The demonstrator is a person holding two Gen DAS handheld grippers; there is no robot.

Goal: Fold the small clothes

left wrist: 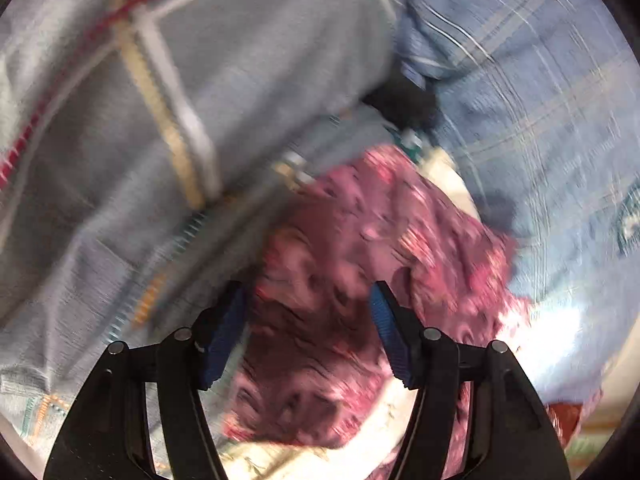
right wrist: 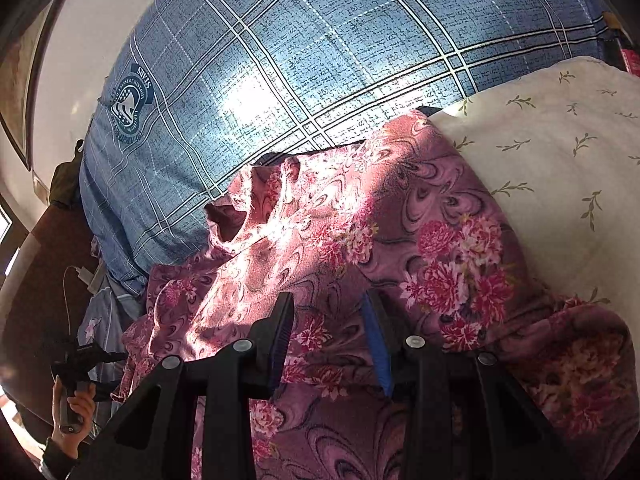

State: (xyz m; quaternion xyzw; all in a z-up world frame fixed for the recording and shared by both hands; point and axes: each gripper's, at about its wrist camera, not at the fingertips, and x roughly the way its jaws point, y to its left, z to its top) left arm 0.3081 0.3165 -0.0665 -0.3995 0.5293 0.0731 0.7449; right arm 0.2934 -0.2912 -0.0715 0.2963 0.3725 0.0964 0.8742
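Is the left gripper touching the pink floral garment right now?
Cannot tell. In the blurred left wrist view, the left gripper is open over the pink floral garment; no contact or gap shows.

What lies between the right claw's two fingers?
In the right wrist view, a fold of the pink floral garment runs up between the right claw fingers; nothing else sits there.

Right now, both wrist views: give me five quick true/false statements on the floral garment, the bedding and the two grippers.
1. The pink floral garment lies partly on a blue plaid quilt. True.
2. The left gripper is clamped on the garment. False: its jaws stand apart, nothing pinched.
3. A cream cover with leaf sprigs lies beside the garment. True.
4. The garment is plain white. False: pink with red flowers.
5. A grey zippered jacket fills the right wrist view. False: it shows in the left wrist view.
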